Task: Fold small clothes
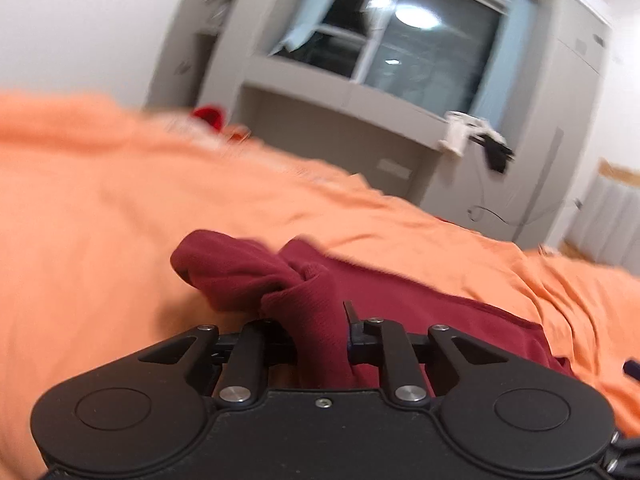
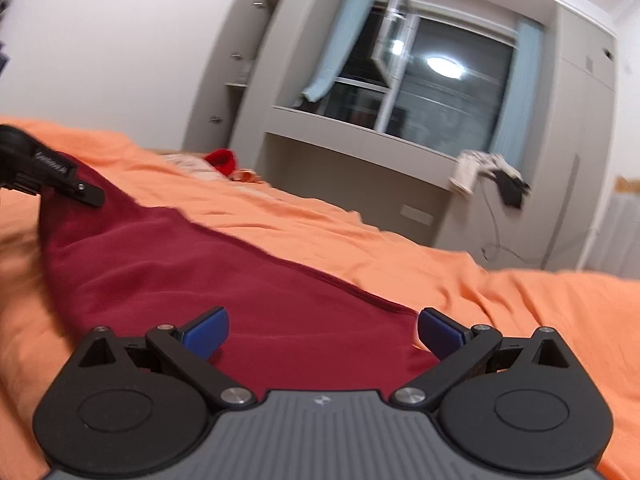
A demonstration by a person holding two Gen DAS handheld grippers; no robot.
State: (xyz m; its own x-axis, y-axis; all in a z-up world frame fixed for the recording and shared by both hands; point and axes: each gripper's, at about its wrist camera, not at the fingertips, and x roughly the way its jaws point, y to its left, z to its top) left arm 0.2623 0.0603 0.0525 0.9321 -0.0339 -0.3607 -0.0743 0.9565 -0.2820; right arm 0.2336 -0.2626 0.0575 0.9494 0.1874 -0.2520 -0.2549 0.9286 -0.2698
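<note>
A dark red garment (image 1: pixel 240 276) lies on the orange bed sheet (image 1: pixel 120 200). My left gripper (image 1: pixel 316 320) is shut on a bunched corner of it, and cloth fills the gap between the fingers and bulges out in front. In the right wrist view the garment (image 2: pixel 180 256) stretches from the left gripper (image 2: pixel 86 194) at the far left down to my right gripper (image 2: pixel 324 332). The right gripper is open, its blue pads (image 2: pixel 208 332) spread wide just over the cloth's near end, with the garment's edge by the right pad.
A bright red item (image 2: pixel 222 160) and some pale cloth lie at the bed's far end. Beyond the bed is a grey window unit with a ledge (image 2: pixel 360 136), white and black things (image 2: pixel 492 176) hanging off it, and a cable (image 2: pixel 496 240) below.
</note>
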